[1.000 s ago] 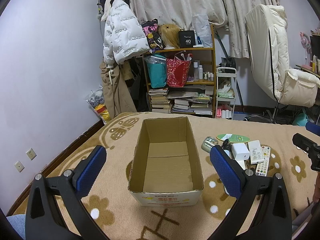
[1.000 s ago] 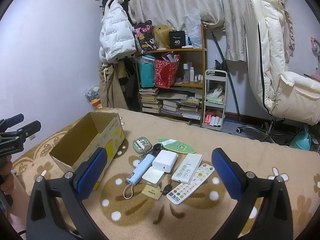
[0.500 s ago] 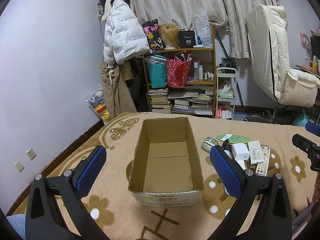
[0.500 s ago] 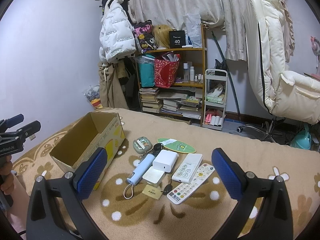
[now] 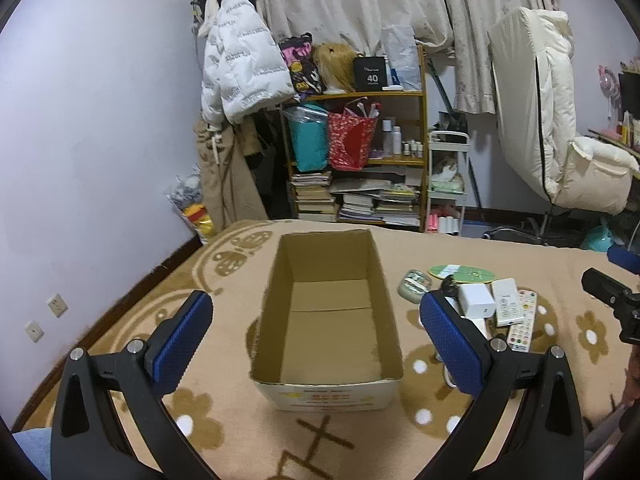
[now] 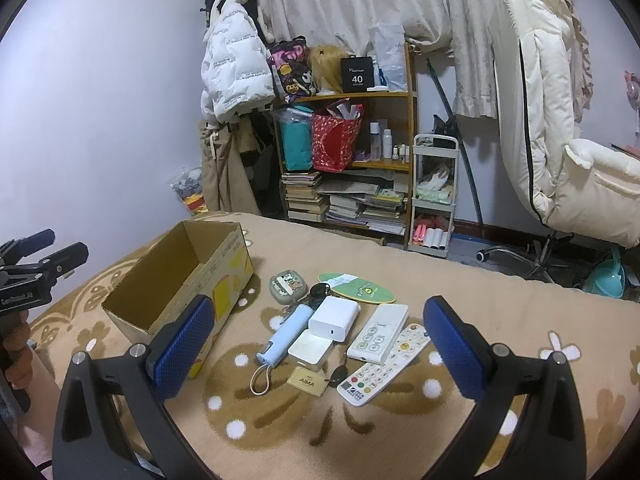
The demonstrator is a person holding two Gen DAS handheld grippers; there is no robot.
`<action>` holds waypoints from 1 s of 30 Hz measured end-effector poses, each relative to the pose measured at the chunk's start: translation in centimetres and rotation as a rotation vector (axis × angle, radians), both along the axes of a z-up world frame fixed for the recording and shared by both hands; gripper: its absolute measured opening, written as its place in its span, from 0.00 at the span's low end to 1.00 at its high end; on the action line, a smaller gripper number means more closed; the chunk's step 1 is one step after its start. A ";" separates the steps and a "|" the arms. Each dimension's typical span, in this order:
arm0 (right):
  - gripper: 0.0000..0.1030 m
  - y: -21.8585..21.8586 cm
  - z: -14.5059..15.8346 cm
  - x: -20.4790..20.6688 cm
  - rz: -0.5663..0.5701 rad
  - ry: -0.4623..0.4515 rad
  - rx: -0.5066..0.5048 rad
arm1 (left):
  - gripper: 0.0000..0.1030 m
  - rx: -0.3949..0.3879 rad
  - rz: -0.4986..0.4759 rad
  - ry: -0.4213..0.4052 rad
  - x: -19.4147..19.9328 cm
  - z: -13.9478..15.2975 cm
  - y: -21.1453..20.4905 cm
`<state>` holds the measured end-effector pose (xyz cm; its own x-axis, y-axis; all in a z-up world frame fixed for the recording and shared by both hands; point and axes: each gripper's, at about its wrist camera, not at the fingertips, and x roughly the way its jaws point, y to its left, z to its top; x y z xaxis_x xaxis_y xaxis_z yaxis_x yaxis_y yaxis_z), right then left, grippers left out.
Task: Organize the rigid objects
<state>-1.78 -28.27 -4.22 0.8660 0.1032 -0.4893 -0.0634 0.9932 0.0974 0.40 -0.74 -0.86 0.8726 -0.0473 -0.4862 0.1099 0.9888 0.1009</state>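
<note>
Rigid objects: small cluster lay on the blanket-covered bed (image 6: 500,304), just right of the cardboard box (image 6: 176,280); box looked empty.
Items: white charger block (image 6: 334,319), white remote (image 6: 378,333), long button remote (image 6: 382,364), pale blue stick with loop cord (image 6: 284,334), flat white square case (image 6: 310,349), round tin (image 6: 287,285), green oval card (image 6: 357,288), keys with AIMA tag (image 6: 306,381).
Left tongs (image 5: 316,338): spread wide, held nothing, hovered over the box mouth.
Right tongs (image 6: 318,340): spread wide, held nothing, hung above the cluster.
Handling guess: all light, stiff, hard plastic; smooth shells likely slippery against pads; nothing looked fragile.
Grip guess: charger block across its two flat short sides; remotes across the narrow width near the middle; stick across its barrel, not the cord.
Risk guess: items touched or overlapped, so a pad could nudge a neighbour; soft bedding may let thin pieces tilt.
Progress guess: nothing packed yet.
</note>
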 end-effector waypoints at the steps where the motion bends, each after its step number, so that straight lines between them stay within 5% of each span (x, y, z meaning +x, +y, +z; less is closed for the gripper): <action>1: 1.00 0.0 0.0 0.1 -0.001 0.002 0.000 | 0.99 -0.006 -0.007 0.005 0.3 0.0 0.0; 17: 1.00 -2.2 -0.3 6.2 -0.019 0.123 0.092 | 0.99 -0.030 -0.045 0.090 6.3 0.2 1.3; 30: 1.00 -1.4 -2.6 13.4 -0.002 0.235 0.125 | 0.99 -0.003 0.028 0.286 13.4 -3.4 3.2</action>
